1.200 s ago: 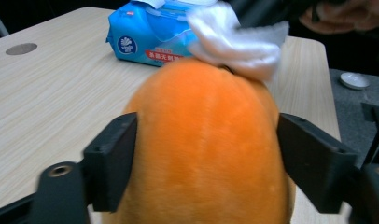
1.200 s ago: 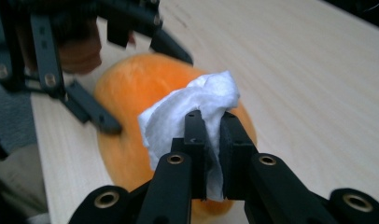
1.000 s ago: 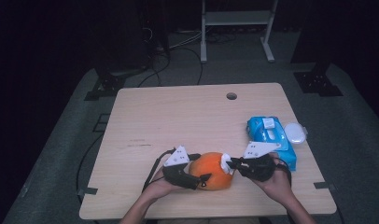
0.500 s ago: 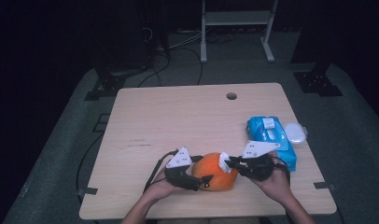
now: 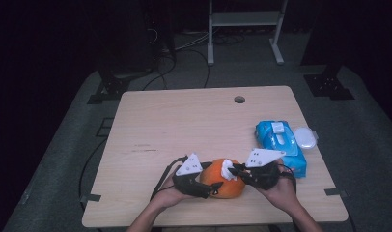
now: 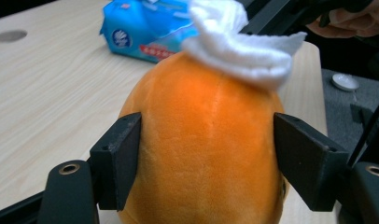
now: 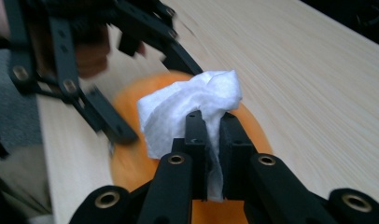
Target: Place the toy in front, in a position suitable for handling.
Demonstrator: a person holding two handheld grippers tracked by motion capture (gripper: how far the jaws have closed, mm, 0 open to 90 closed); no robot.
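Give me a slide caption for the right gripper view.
Right gripper pinches a white wipe against an orange fruit on the wooden table.

Your 2 grippers meet at the table's [image 5: 184,121] near edge: the left gripper [image 5: 208,186] sits left of the plush fruit [image 5: 222,181], its jaws at either side of it, having just closed a little. The right gripper [image 5: 234,169] sits right of it, pinching a wipe [image 5: 227,169] on top. The wipes pack [image 5: 280,145] lies farther right, its loose lid [image 5: 305,137] beside it.

Orange fruit [image 5: 222,181] on table, white wipe [image 5: 227,169] atop
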